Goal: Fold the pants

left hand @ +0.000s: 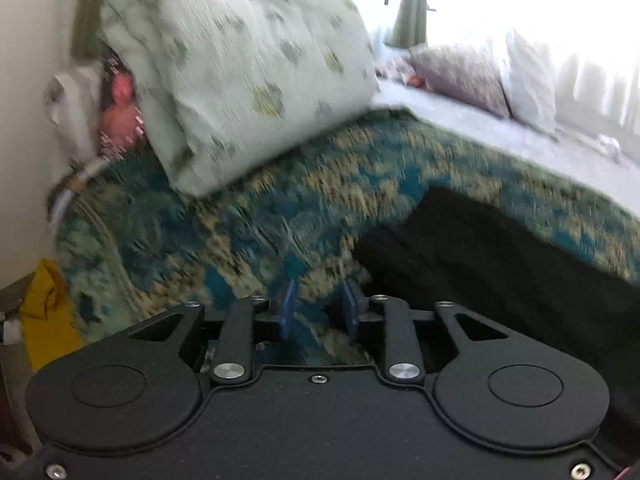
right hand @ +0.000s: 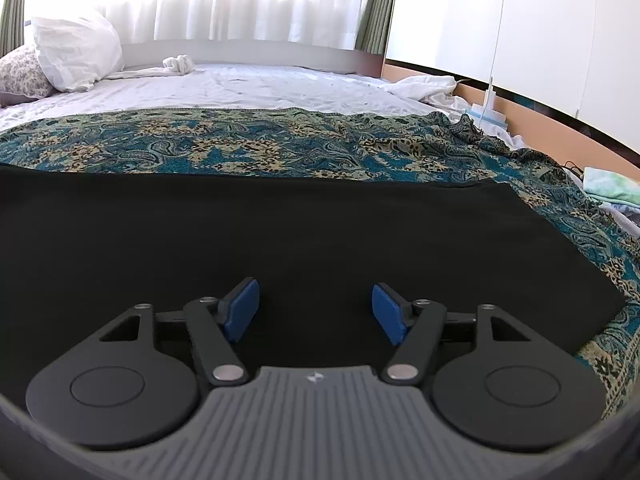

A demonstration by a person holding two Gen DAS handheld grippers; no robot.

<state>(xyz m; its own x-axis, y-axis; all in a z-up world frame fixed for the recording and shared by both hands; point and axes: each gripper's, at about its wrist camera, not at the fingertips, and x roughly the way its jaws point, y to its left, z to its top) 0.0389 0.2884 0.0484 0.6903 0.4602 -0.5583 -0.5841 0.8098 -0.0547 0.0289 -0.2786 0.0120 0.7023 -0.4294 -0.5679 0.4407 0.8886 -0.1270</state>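
Two grippers show, one per wrist view, and neither holds anything; the black pants [right hand: 280, 240] lie spread flat on a teal and gold paisley throw [right hand: 280, 148] that covers the near part of the bed [right hand: 240, 88]. From the right wrist view, the right gripper [right hand: 316, 312] hangs over the pants with its blue pads [right hand: 242, 310] set wide apart, dark cloth filling the gap between them and reaching out ahead and to both sides; the far edge of the pants runs straight across the throw, and one corner of the pants lies toward the right, near the throw's rumpled edge. Whether the pads touch the cloth cannot be told.

From the left wrist view, which is blurred, the left gripper [left hand: 318, 312] has its blue pads [left hand: 287, 310] fairly close together with a narrow gap, through which only the patterned throw [left hand: 240, 232] shows; the pants [left hand: 500, 264] lie to the right of this gripper, their near edge just beside the right-hand pad, so the gripper is over the throw and not over the garment. A pale green pillow [left hand: 240, 72] with darker spots lies on the throw ahead and to the left, well apart from the pants; a white pillow [right hand: 76, 54] and a patterned pillow [right hand: 22, 74] rest at the far left of the bed in the right wrist view; white curtains [right hand: 240, 4] hang behind the bed.
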